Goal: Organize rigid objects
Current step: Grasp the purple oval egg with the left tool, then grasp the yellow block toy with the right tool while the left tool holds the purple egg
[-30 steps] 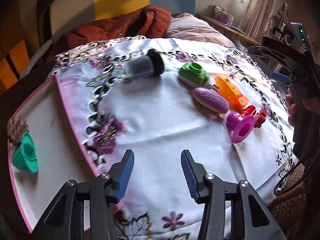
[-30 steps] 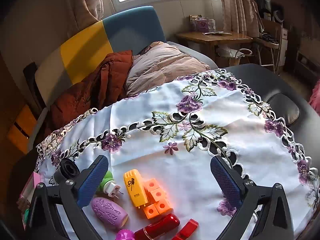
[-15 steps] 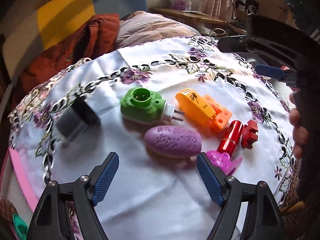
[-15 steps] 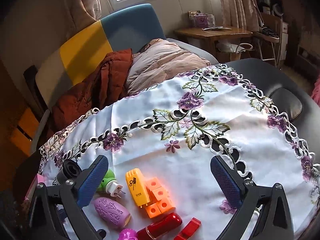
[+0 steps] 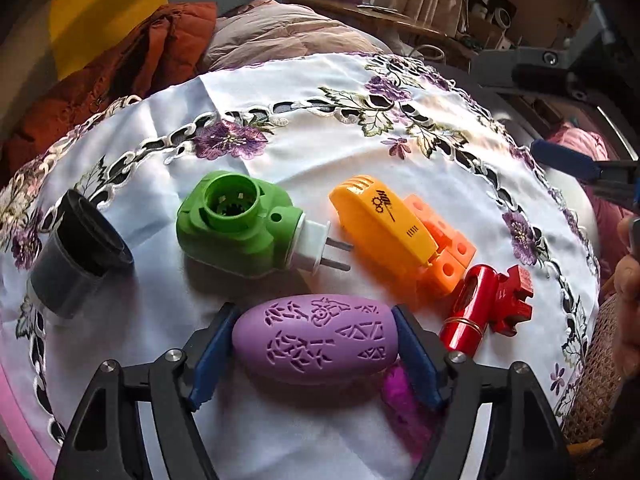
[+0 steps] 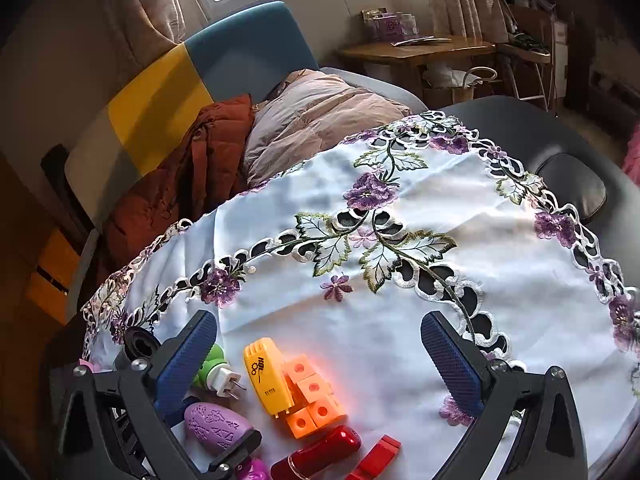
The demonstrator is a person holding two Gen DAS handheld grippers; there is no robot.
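Observation:
My left gripper (image 5: pixel 314 354) has its blue pads against both ends of the purple oval case (image 5: pixel 316 338) on the white embroidered cloth (image 5: pixel 304 92). Beyond it lie a green plug-in device (image 5: pixel 236 224), a yellow and orange block toy (image 5: pixel 396 236), a red cylinder (image 5: pixel 468 312) with a red cross piece (image 5: pixel 514 300), and a black cup (image 5: pixel 76 256) on its side. A magenta piece (image 5: pixel 400 396) lies under the right finger. My right gripper (image 6: pixel 320 364) is open and empty above the cloth; the purple case (image 6: pixel 214 428) and left gripper finger (image 6: pixel 236 450) show at its lower left.
A pink tray edge (image 5: pixel 16 428) lies at the far left. A sofa with an orange jacket (image 6: pixel 180 184) and a pink quilt (image 6: pixel 316 120) stands behind the table. The dark table rim (image 6: pixel 560 136) shows beyond the cloth at right.
My left gripper swung from the tray side to the toys, moved forward and closed its pads onto the purple oval case. My right gripper barely moved and stayed open.

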